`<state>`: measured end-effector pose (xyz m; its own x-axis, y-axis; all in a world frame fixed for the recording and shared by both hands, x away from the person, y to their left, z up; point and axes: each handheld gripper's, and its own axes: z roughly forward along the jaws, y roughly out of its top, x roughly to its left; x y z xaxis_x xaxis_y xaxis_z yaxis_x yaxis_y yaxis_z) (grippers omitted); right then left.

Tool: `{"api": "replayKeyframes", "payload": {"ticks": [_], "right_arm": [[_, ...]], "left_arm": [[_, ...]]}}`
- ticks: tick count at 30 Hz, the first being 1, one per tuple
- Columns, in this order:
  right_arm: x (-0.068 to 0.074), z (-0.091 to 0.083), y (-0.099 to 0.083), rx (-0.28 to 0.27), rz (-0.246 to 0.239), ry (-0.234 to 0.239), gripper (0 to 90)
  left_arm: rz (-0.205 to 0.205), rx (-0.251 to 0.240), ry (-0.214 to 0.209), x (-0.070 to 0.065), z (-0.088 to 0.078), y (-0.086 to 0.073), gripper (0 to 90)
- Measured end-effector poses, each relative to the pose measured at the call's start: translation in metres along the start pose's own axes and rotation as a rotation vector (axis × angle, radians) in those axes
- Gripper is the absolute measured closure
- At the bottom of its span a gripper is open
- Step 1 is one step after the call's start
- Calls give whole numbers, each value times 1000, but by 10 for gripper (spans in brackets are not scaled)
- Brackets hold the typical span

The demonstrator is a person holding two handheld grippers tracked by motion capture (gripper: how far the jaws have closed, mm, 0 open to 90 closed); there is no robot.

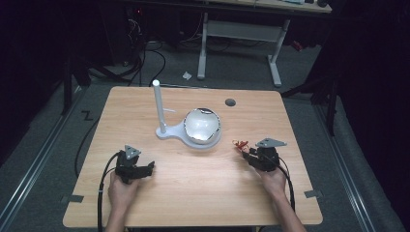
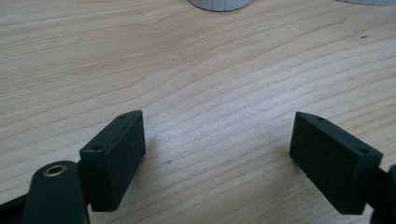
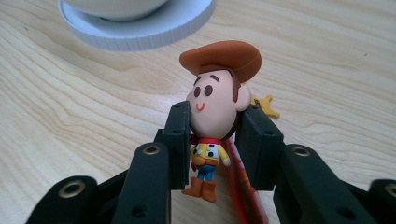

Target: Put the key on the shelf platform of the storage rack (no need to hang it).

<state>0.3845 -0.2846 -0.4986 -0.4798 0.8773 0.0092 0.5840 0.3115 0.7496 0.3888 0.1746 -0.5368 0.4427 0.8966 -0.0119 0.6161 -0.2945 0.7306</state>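
Note:
A small cowboy figurine with a brown hat, a yellow shirt and blue trousers stands between the jaws of my right gripper, which press on its head from both sides. A red strap and a yellow star hang behind it. In the high view the figurine sits at the tip of my right gripper, right of the bowl. My left gripper rests at the table's front left. Its jaws stand wide apart over bare wood.
A white stand with an upright white post carries a shiny round bowl at the table's middle. A dark round hole lies behind it. Cables trail from both grippers off the front edge.

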Motion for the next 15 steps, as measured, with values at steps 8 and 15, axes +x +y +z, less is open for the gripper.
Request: {"api": "replayKeyframes", "payload": {"ticks": [8,15], "right_arm": [[3,-24,8,-45,-24,17,666],[7,-38,11,-87,-30,34,666]], "left_arm": [[0,-1,1,0,0,0,186],[0,-1,1,0,0,0,186]]}}
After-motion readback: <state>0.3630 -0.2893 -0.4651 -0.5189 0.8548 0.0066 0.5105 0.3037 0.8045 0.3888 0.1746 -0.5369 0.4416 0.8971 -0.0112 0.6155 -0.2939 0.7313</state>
